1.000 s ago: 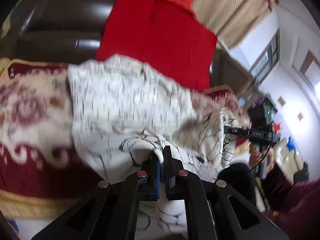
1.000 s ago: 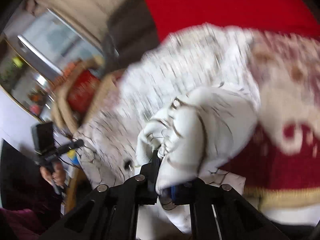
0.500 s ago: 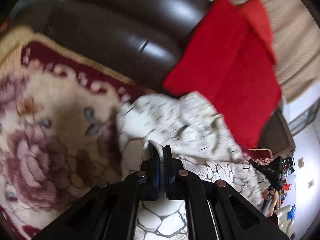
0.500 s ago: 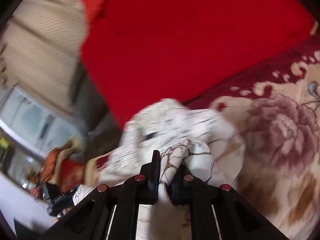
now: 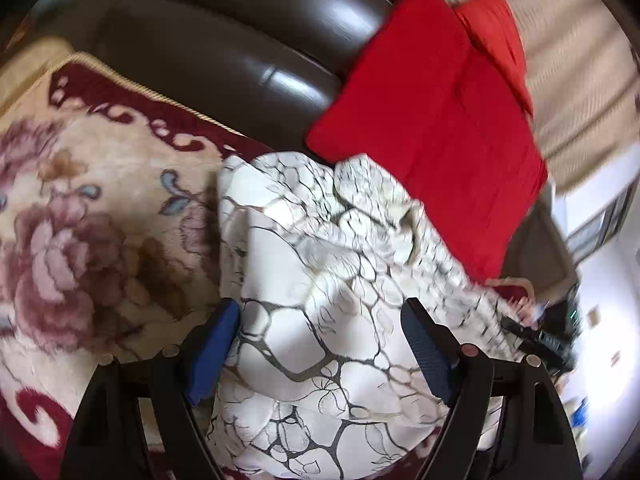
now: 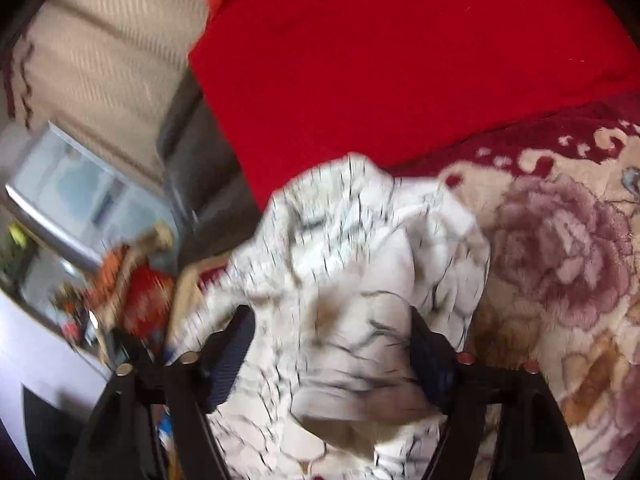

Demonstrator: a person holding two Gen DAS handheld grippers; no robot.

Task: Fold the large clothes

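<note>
Nearest the left camera, the left gripper [image 5: 320, 344] is opening: its blue pads [image 5: 212, 352], clamped together on a pinch of cloth a moment ago, are now standing wide apart, with the white garment [image 5: 320, 280] lying loose between them and no pad visibly pressing on it. The right gripper [image 6: 332, 348] is opening too; half a second ago it was clenched on a bunched fold, and now its fingers [image 6: 232, 344] are spreading either side of the same crackle-patterned garment [image 6: 360, 280], which is blurred here.

The garment is resting in a heap on the floral rug-like cover [image 5: 80, 220] of the sofa, whereas a second ago it was hanging stretched between both grippers. Beyond it, the red cushion [image 5: 432, 128] is leaning against the dark leather backrest [image 5: 224, 52], and a beige curtain [image 6: 104, 48] is hanging farther off.
</note>
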